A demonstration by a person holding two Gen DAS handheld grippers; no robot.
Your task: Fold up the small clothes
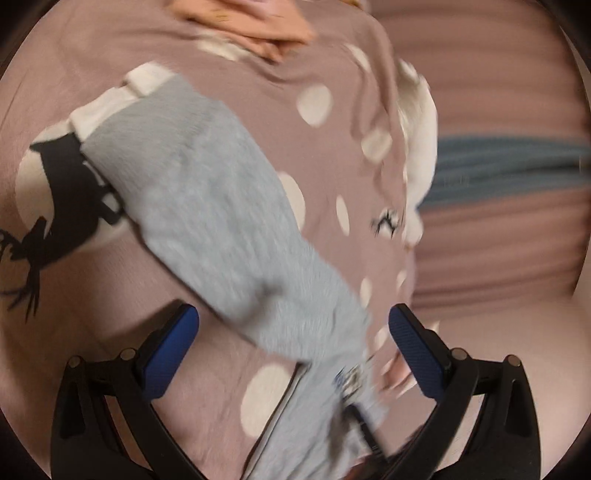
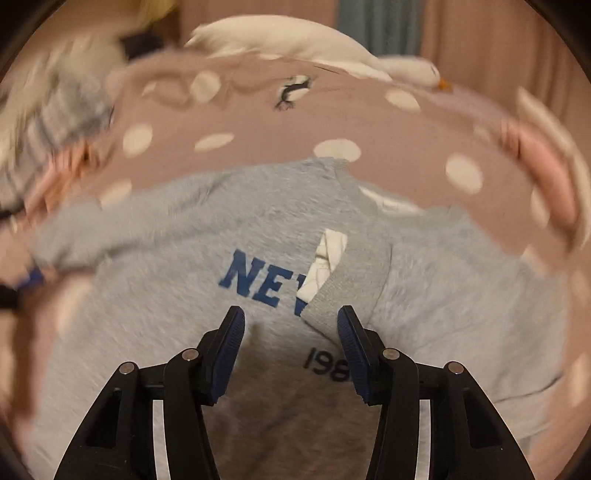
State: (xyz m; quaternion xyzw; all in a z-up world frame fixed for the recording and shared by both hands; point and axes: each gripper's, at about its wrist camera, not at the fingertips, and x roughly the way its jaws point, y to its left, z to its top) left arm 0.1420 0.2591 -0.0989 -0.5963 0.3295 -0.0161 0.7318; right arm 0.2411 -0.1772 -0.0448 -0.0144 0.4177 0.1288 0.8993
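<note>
A small grey sweatshirt (image 2: pixel 184 258) with blue letters and a black number lies on a pink dotted bedsheet (image 2: pixel 258 122). Its right sleeve is folded over the chest, cuff (image 2: pixel 325 314) just ahead of my right gripper (image 2: pixel 291 321), which is open above the shirt and holds nothing. In the left wrist view the other grey sleeve (image 1: pixel 207 192) with a white cuff (image 1: pixel 110 103) stretches out diagonally. My left gripper (image 1: pixel 293 332) is open wide, its fingers on either side of the sleeve's near end. Both views are blurred by motion.
A white goose plush (image 2: pixel 314 40) lies at the far edge of the bed and also shows in the left wrist view (image 1: pixel 421 122). A peach garment (image 1: pixel 258 29) lies beyond the sleeve. A heap of clothes (image 2: pixel 48 110) sits at the far left. A black reindeer print (image 1: pixel 62 206) marks the sheet.
</note>
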